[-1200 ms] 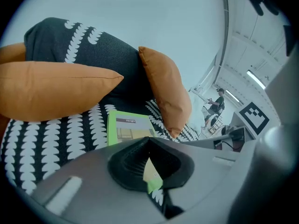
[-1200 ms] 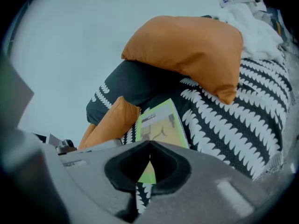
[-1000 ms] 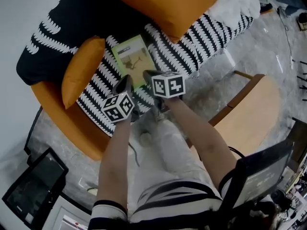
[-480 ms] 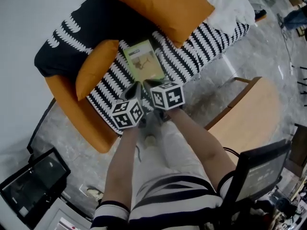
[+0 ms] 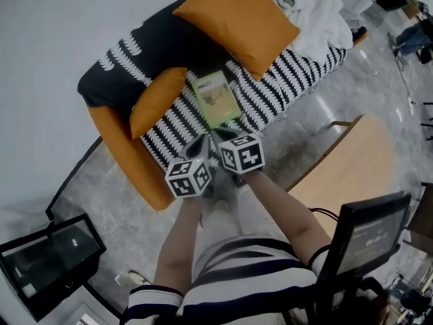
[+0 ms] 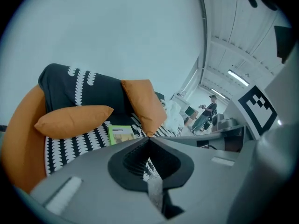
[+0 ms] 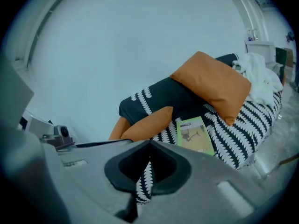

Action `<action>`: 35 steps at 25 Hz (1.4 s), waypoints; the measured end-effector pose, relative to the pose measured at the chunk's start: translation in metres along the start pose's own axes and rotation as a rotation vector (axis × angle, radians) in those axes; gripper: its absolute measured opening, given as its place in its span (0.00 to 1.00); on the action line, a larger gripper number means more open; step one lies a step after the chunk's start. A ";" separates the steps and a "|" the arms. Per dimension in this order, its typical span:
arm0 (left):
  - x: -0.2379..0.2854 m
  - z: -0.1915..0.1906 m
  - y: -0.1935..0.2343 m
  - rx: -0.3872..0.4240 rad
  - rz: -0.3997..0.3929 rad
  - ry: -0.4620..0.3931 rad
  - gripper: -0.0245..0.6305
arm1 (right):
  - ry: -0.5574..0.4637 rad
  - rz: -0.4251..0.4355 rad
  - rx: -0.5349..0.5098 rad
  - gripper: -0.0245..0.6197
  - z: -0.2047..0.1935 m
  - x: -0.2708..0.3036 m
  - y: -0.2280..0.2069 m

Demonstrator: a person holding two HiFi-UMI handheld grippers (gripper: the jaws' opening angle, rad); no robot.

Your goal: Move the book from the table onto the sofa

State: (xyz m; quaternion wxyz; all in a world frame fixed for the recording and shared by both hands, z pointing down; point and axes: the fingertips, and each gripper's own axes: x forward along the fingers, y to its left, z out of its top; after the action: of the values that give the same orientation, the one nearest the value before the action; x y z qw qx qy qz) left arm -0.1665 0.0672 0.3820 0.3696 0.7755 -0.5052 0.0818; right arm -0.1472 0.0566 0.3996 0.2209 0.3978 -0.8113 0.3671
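Note:
A green book (image 5: pixel 216 98) lies flat on the sofa's (image 5: pixel 111 131) black-and-white patterned seat, between a small orange cushion (image 5: pixel 157 101) and a large orange cushion (image 5: pixel 237 20). It shows as the book (image 6: pixel 120 134) in the left gripper view and the book (image 7: pixel 195 134) in the right gripper view. My left gripper (image 5: pixel 201 143) and right gripper (image 5: pixel 220 137) hang side by side in the air just in front of the book, apart from it. Both are shut with nothing between their jaws.
A light wooden table (image 5: pixel 352 171) stands at the right, with a dark screen (image 5: pixel 369 235) near its front. White cloth (image 5: pixel 314 12) is heaped at the sofa's far end. A black monitor (image 5: pixel 47 263) rests on the marble floor at lower left.
Both grippers have pulled back from the book and risen. The view now takes in more of the sofa, and the book appears smaller and farther off. It stays flat on the seat.

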 end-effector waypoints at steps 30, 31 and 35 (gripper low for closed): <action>-0.171 -0.051 -0.082 0.098 -0.119 -0.038 0.04 | -0.135 -0.101 -0.114 0.03 -0.080 -0.140 0.102; -0.173 -0.050 -0.084 0.102 -0.121 -0.045 0.04 | -0.138 -0.101 -0.115 0.03 -0.081 -0.143 0.103; -0.183 -0.048 -0.089 0.115 -0.131 -0.062 0.04 | -0.151 -0.106 -0.107 0.03 -0.086 -0.152 0.108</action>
State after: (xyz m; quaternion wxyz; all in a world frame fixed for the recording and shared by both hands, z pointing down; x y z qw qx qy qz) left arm -0.1665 0.2506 0.2806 0.3131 0.8290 -0.4593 0.0623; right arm -0.1396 0.2413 0.3103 0.1990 0.4542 -0.8219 0.2803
